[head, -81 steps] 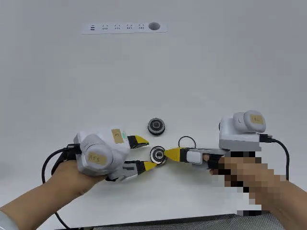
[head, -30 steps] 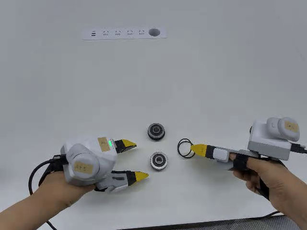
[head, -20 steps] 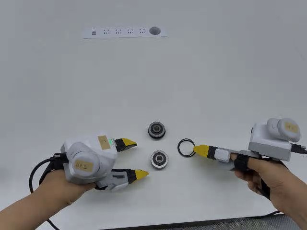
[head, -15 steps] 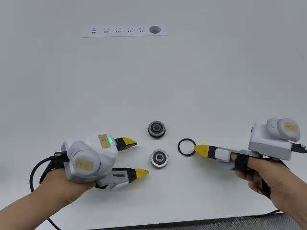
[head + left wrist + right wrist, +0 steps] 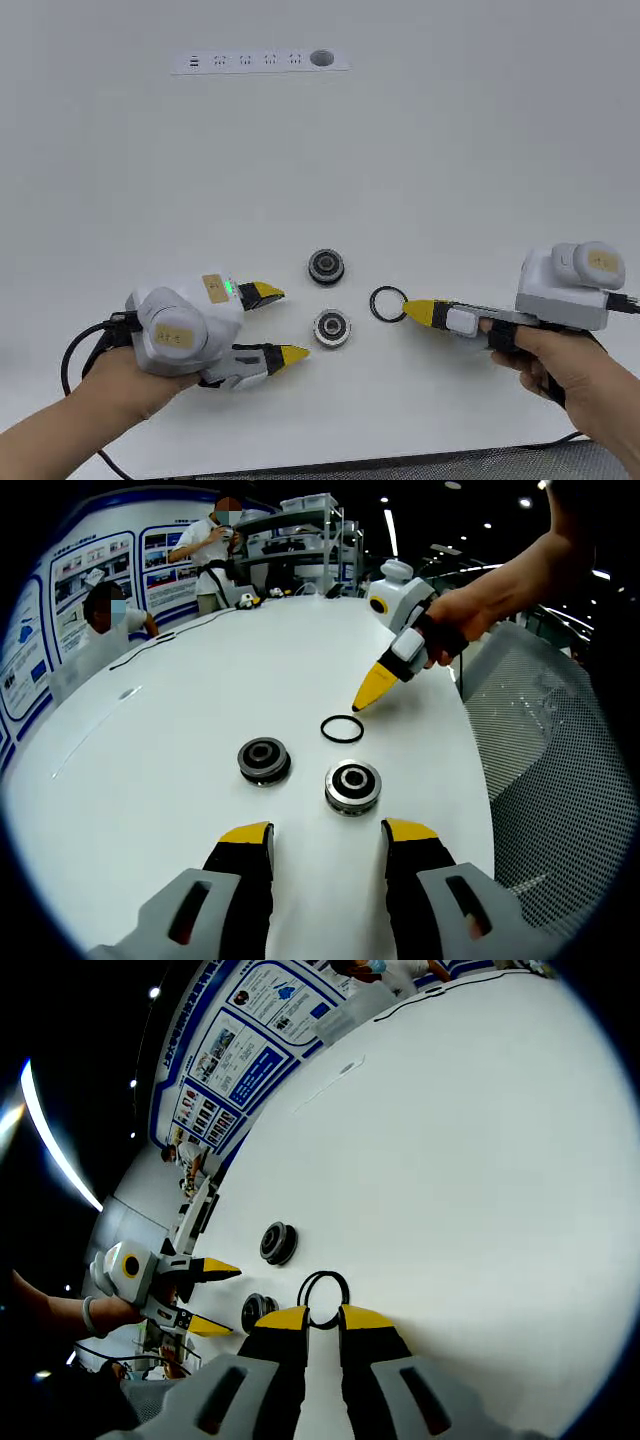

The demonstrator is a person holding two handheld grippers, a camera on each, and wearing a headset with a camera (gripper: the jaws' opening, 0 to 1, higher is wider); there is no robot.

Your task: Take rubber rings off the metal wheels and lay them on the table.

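Two metal wheels stand on the white table (image 5: 480, 150): a far wheel (image 5: 326, 266) (image 5: 264, 759) (image 5: 278, 1242) and a near wheel (image 5: 331, 327) (image 5: 353, 785) (image 5: 257, 1312). A black rubber ring (image 5: 372, 303) (image 5: 321, 728) (image 5: 322, 1274) lies flat to the right of them. My right gripper (image 5: 408, 311) (image 5: 323, 1317) (image 5: 372, 692) points at the ring, its tips at the ring's near edge with a narrow gap between the jaws. Left of the near wheel, my left gripper (image 5: 279, 322) (image 5: 328, 832) (image 5: 222, 1300) is open wide with nothing in it.
A white power strip (image 5: 260, 60) lies at the far side of the table. A black cable (image 5: 80, 350) trails from the left gripper. The table's front edge runs just below both hands. People stand at the table's far end (image 5: 210, 540), and a mesh chair (image 5: 540, 780) is beside it.
Both grippers left the near wheel and drew apart. The right gripper carried the ring to the right and lowered it flat onto the table. The left gripper backed off a little to the left.
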